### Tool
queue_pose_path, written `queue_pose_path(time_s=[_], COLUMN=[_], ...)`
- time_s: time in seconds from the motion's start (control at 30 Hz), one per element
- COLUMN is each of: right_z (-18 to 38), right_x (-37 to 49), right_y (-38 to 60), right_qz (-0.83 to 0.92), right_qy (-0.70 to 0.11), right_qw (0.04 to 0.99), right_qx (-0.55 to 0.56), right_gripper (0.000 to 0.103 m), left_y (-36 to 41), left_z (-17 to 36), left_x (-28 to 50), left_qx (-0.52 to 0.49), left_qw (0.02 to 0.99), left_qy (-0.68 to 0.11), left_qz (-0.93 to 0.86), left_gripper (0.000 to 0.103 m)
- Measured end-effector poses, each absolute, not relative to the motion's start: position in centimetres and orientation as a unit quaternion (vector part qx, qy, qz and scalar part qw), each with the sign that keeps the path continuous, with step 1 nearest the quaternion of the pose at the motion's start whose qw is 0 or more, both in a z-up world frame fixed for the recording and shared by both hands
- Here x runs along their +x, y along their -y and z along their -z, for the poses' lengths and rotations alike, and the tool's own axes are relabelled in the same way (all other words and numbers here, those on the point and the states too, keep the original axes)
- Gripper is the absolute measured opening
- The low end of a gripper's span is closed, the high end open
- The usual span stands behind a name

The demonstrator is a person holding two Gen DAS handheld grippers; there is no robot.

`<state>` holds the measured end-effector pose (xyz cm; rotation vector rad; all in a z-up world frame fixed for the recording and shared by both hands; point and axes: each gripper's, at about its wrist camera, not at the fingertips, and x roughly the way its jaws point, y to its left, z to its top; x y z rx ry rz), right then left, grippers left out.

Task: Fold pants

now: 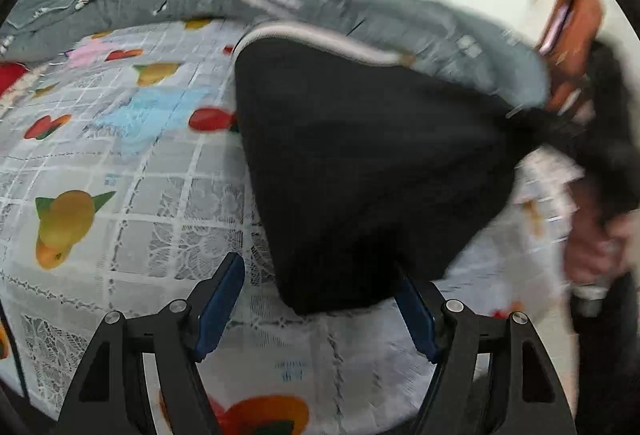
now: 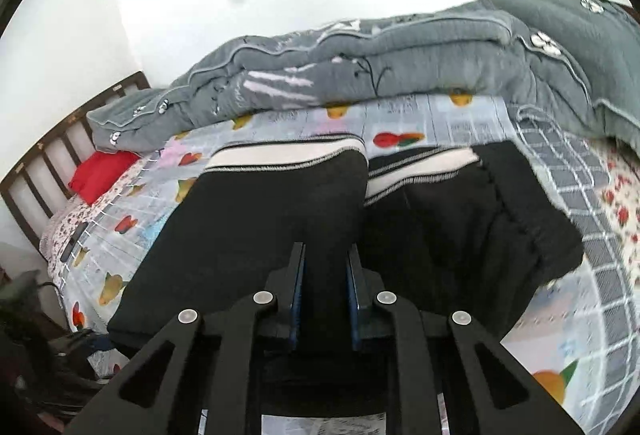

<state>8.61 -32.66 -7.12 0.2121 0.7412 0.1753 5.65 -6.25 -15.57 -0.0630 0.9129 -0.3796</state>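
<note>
The black pants point(image 1: 360, 163) lie on the bed, their white-striped band point(image 1: 320, 35) toward the far side. My left gripper point(image 1: 318, 265) is open just above the sheet. The near corner of the pants lies between its blue pads point(image 1: 218, 299) without being pinched. In the right wrist view the pants point(image 2: 248, 227) show two white-striped bands point(image 2: 280, 155) side by side. My right gripper point(image 2: 326, 275) has its jaws close together with black cloth between them, shut on the pants. In the left wrist view the cloth is drawn taut toward a blurred hand point(image 1: 592, 251) at the right.
A fruit-patterned sheet point(image 1: 120, 163) covers the bed. A bunched grey quilt point(image 2: 400, 67) lies along the far side. A red pillow point(image 2: 100, 171) and a dark slatted headboard point(image 2: 48, 155) are at the left. Orange-brown wood point(image 1: 576, 19) stands far right.
</note>
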Motion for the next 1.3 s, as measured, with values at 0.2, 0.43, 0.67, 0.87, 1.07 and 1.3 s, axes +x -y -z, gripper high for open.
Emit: queue_pose_path(time_s=[0.2, 0.43, 0.67, 0.87, 1.07, 1.3], right_z=[3.7, 8.2, 8.6, 6.5, 11.9, 10.2], right_x=[7.2, 5.5, 4.4, 4.8, 5.5, 6.3], right_y=[37.1, 45.7, 45.4, 43.7, 42.5, 43.3], right_qz=[-0.050, 0.068, 0.083, 0.059, 0.053, 0.034], right_qy=[-0.309, -0.355, -0.364, -0.331, -0.367, -0.408], right_qw=[0.948, 0.929, 0.926, 0.941, 0.929, 0.912], right_qx=[0.061, 0.083, 0.058, 0.039, 0.014, 0.025], right_gripper=[0.016, 0.016, 0.024, 0.024, 0.024, 0.024], left_y=[7.9, 10.6, 9.3, 8.5, 12.3, 11.9], left_z=[14.7, 15.6, 14.5, 12.0, 12.7, 15.4], left_x=[6.0, 5.9, 4.4, 3.7, 6.7, 8.3], left_qx=[-0.028, -0.014, -0.022, -0.042, 0.000, -0.032], left_qw=[0.885, 0.875, 0.877, 0.888, 0.895, 0.875], left_qy=[-0.420, -0.424, -0.406, -0.364, -0.390, -0.432], left_qz=[0.201, 0.235, 0.256, 0.278, 0.218, 0.216], left_gripper=[0.072, 0.075, 0.074, 0.074, 0.074, 0.075])
